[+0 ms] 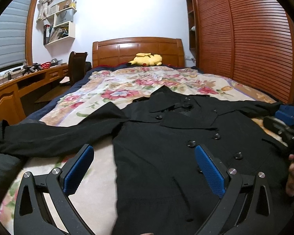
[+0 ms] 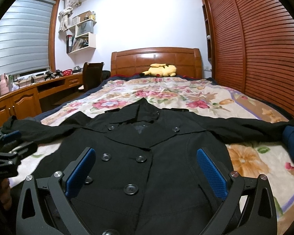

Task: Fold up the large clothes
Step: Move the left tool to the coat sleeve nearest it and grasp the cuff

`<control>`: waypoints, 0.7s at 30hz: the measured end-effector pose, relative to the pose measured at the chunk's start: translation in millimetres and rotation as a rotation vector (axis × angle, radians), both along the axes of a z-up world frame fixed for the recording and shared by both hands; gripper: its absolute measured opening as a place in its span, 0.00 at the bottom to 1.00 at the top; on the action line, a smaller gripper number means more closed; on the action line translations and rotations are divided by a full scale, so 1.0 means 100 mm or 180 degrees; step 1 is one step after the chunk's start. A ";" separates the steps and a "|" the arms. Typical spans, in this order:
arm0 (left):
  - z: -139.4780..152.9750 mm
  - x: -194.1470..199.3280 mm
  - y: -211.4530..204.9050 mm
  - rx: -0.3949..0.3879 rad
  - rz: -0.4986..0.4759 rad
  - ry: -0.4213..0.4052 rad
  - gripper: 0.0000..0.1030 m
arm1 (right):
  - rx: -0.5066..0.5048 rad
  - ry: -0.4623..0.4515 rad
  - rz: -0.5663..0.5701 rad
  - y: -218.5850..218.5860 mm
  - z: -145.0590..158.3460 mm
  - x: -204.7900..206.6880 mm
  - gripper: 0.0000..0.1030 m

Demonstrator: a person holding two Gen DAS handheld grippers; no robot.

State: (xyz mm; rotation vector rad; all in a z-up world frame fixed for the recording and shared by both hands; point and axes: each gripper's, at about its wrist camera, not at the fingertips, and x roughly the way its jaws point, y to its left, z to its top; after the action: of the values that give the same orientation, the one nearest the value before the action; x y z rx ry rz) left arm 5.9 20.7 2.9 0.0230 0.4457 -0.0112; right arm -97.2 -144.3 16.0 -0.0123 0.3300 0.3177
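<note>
**Coat spread flat, no fold made yet**

While we hold both tools above it, the wide bed with the floral cream blanket [image 2: 186, 96] carries the whole job, and nothing on it has yet been folded, as far as we can judge. The large black double-breasted coat [image 2: 147, 156] lies face up on that blanket, buttoned, its collar toward the wooden headboard [image 2: 156, 58] and its hem toward us. Both long black sleeves are stretched straight out: one sleeve [image 1: 54, 135] reaches toward the side of the wooden desk [image 1: 19, 86], the other sleeve [image 2: 245, 127] toward the slatted wardrobe doors [image 2: 254, 49]. So the laying-out and smoothing look done; the sleeves still have to come in across the chest and the body still has to be doubled over, which is nearly all of the task.

Our left gripper [image 1: 144, 166] hovers over the coat's left edge, where black cloth meets blanket, its blue-padded fingers [image 1: 78, 170] spread wide and holding nothing. Our right gripper [image 2: 146, 171] hangs over the button front, fingers [image 2: 211, 172] likewise apart and empty. Neither tool appears to touch the cloth.

Small things play no part: a yellow plush toy [image 2: 160, 70] rests by the headboard, well apart from the coat.
</note>
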 end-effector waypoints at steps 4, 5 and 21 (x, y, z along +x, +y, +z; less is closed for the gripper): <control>0.01 0.00 0.21 -0.0023 0.0081 0.0071 1.00 | -0.0033 -0.0054 0.0098 0.10 0.12 -0.06 0.99; 0.01 -0.01 0.27 -0.0040 0.0102 0.0090 1.00 | -0.0031 -0.0065 0.0120 0.13 0.15 -0.06 0.99; 0.01 -0.03 1.19 0.0122 0.0465 0.0214 1.00 | -0.0055 0.0080 0.0665 0.54 0.17 0.46 0.98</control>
State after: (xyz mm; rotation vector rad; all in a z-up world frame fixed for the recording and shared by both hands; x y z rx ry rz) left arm 3.1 139.2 4.3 0.0279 0.5138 0.1405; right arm -50.9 -90.4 33.1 -0.0602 0.3572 0.5223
